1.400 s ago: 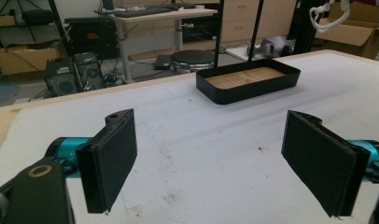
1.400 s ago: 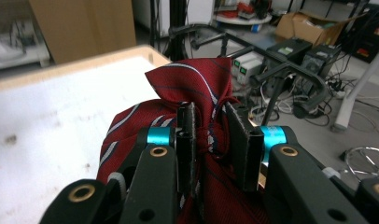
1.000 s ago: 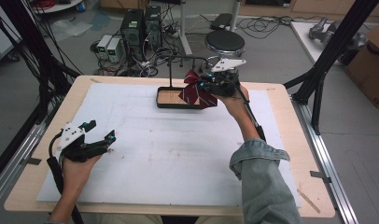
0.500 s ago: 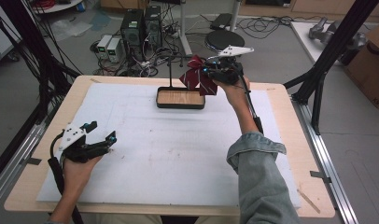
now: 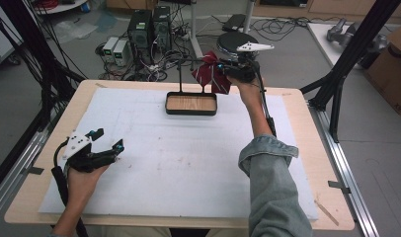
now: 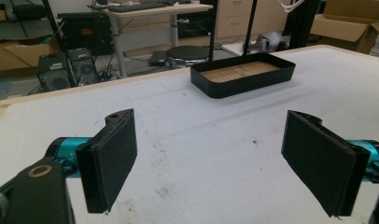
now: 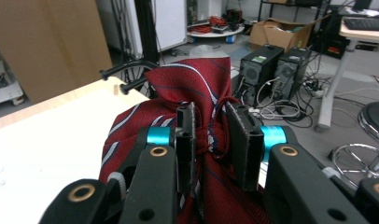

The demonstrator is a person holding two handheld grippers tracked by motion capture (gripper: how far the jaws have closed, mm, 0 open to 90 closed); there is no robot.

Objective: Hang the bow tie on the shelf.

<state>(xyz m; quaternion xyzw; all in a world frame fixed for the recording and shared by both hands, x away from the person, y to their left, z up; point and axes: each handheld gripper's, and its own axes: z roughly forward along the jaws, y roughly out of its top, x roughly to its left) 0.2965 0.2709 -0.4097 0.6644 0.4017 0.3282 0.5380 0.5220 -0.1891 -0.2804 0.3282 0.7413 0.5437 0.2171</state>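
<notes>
Clenched pads of the right gripper (image 7: 211, 144) pinch the knot of a dark red fabric bow tie with thin pale stripes (image 7: 197, 93), whose folds bulge above and below the jaws in the right gripper view. In the high view that right gripper (image 5: 223, 75) is held in the air at the far edge of the table (image 5: 297, 106), with the bow tie (image 5: 211, 74) hanging off its tip, to its left. Just beyond the bow tie a thin black metal stand with a hooked arm (image 5: 181, 74) rises; in the right gripper view its black rounded arm ends (image 7: 127, 74) show just behind the cloth. Below the bow tie and nearer the person sits a shallow black rectangular tray with a wooden floor (image 5: 191, 103), lying on the white foam sheet (image 5: 188, 163) that covers the table. The tray and the bow tie are apart.

Far from all this, at the near left corner of the sheet, the left gripper (image 5: 105, 143) rests low in the person's hand with its jaws spread wide and nothing between them. In the left gripper view, its two black pads (image 6: 110, 158) stand well apart over bare foam, and the black tray (image 6: 243, 74) lies well ahead of it.
</notes>
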